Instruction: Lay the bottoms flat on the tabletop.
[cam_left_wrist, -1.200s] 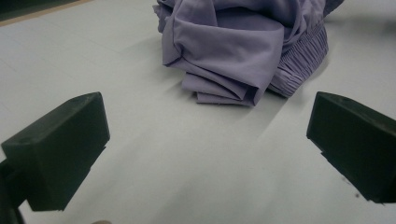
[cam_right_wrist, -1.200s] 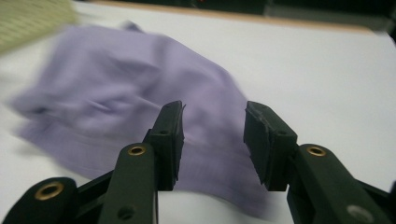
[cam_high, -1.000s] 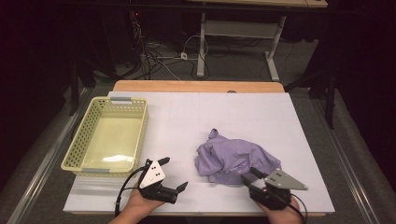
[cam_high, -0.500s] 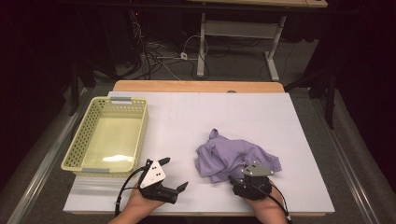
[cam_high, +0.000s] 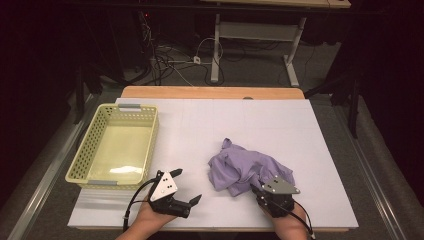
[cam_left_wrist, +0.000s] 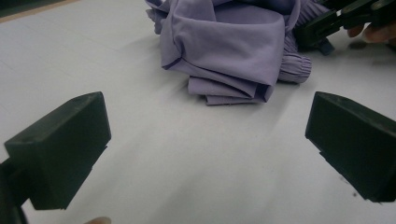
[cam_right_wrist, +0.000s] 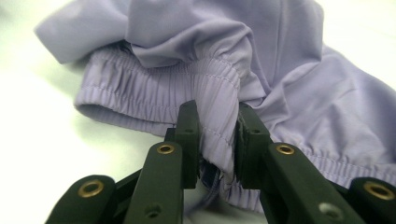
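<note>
White tabletop (cam_high: 240, 125) — dark room

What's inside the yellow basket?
Nothing that can be seen: the yellow basket shows a bare floor. Its near wall hides a thin strip of that floor. The purple garment lies on the table, outside the basket.

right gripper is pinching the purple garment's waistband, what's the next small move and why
Probably a short lift of the right gripper to test the grip. Its jaws have just been closing and now pinch the elastic waistband of the purple garment, which lies crumpled on the table. The left gripper hangs open, short of the cloth, and the yellow basket waits at the left.
</note>
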